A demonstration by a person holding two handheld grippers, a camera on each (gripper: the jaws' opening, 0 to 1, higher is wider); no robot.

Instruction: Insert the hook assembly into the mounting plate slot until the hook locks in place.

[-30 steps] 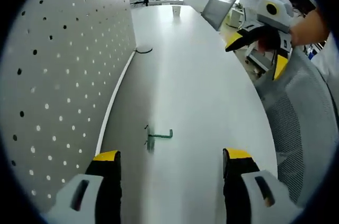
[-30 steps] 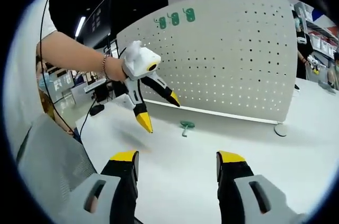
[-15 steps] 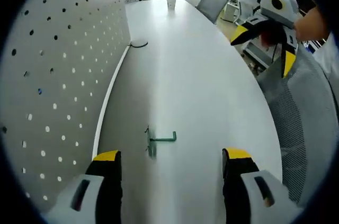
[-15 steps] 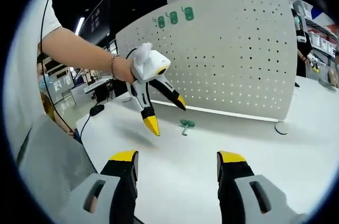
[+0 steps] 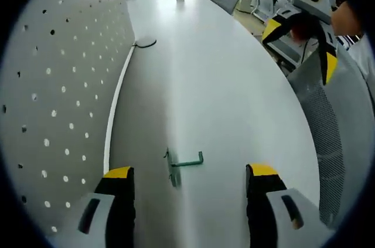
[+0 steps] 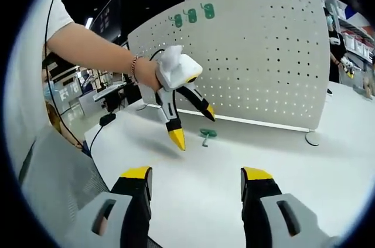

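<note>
Hook assembly, a small green metal hook [image 5: 183, 163] on a short backplate, lies flat on the white table [image 5: 222, 84], just ahead of the left tool [image 5: 188, 173] and between the lines of its two yellow-tipped jaws. That left tool is spread wide and holds nothing; in the right gripper view it [image 6: 192, 124] hangs over the table with the hook assembly [image 6: 206, 135] just beyond its tips. The right tool [image 6: 195, 173] is likewise wide open and empty, well back from the hook. Behind the hook stands the white perforated mounting plate [image 6: 263, 54], upright on the table, with three green hooks [image 6: 192, 14] already seated near its top edge. The hook looks thin and lies flat on a smooth surface, so jaws closing from above may skid it away or pinch only the wire, leaving it crooked in the grip. A crooked hold would probably stop the tabs entering the slot squarely, and pushing hard could tip the free-standing plate.
</note>
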